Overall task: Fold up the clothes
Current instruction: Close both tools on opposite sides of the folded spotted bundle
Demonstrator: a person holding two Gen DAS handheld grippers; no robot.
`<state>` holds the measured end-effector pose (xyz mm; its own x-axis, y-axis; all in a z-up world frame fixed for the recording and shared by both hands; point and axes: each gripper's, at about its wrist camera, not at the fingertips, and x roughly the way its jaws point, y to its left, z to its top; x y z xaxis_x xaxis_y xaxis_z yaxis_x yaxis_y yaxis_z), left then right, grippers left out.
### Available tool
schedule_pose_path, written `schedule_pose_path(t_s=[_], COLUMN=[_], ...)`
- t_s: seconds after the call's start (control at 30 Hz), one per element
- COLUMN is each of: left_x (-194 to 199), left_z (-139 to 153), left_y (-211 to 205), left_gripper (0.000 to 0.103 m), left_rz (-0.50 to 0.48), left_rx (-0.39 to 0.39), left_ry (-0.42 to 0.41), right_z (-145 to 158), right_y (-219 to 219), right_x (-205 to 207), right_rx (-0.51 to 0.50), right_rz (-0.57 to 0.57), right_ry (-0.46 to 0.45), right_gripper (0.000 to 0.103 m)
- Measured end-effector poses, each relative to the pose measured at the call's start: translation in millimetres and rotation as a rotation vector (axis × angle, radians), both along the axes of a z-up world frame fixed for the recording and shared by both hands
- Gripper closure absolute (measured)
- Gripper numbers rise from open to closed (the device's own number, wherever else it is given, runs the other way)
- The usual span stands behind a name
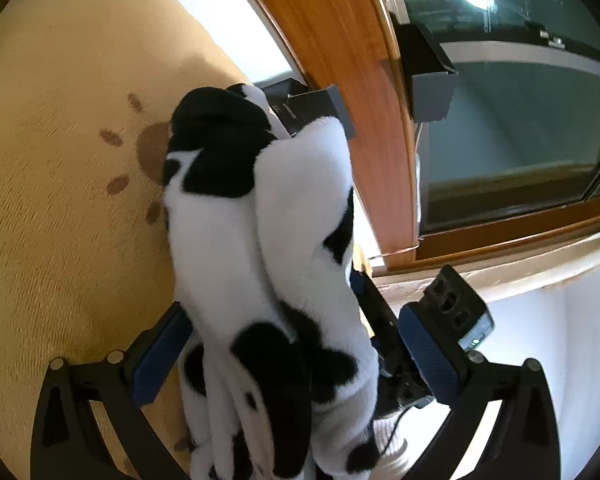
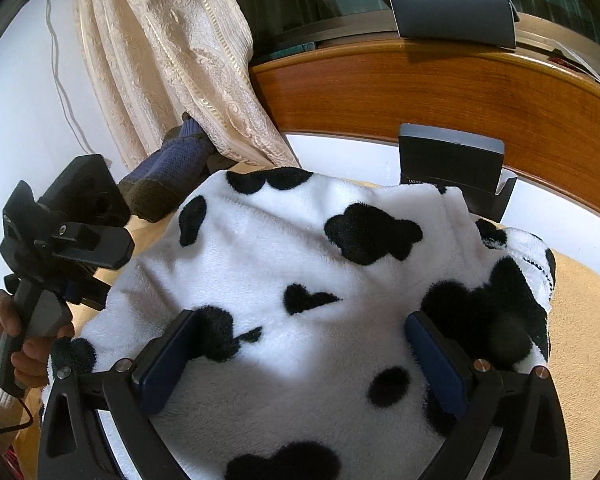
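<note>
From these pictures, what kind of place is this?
Probably a bedroom at home: a yellow bed sheet under the cow-print fleece garment, a lace curtain, and a wooden-framed window.

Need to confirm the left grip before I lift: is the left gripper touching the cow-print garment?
Touching. The left wrist view shows the garment bunched between the left gripper's open fingers, pressing against the left pad.
</note>
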<state>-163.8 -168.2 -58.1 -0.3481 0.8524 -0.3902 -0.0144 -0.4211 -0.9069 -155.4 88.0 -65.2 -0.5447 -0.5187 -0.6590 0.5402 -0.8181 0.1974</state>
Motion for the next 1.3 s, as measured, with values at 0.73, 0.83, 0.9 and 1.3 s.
schedule_pose_path(t_s=[0.73,0.83,0.9,1.3], left_x=[-17.7,-19.7,-16.6,-15.9], left_z=[-4.3,-7.2,-6.7,-4.0], left_y=[27.9,29.9,28.8,46.1], left_gripper=[0.000,0.000,0.000,0.001], left_rz=[-0.102,-0.123,-0.138,-0.111], left_rx=[-0.085,-0.010,0.013,-0.135], left_ry=[-0.115,-0.128,-0.096,-0.106], right_z=[-1.3,-0.7,0.1,3.1], right_y=[10.0,12.0,14.8,15.0], right_x=[1.0,0.1,0.1,-0.3], right_rx=[-0.086,-0.098,-0.113,-0.104], right_rz=[0.016,0.016,0.017,0.018], right_ry=[-0.009,-0.010,-0.014,-0.015], right_gripper=[0.001,0.000,0.001,0.000])
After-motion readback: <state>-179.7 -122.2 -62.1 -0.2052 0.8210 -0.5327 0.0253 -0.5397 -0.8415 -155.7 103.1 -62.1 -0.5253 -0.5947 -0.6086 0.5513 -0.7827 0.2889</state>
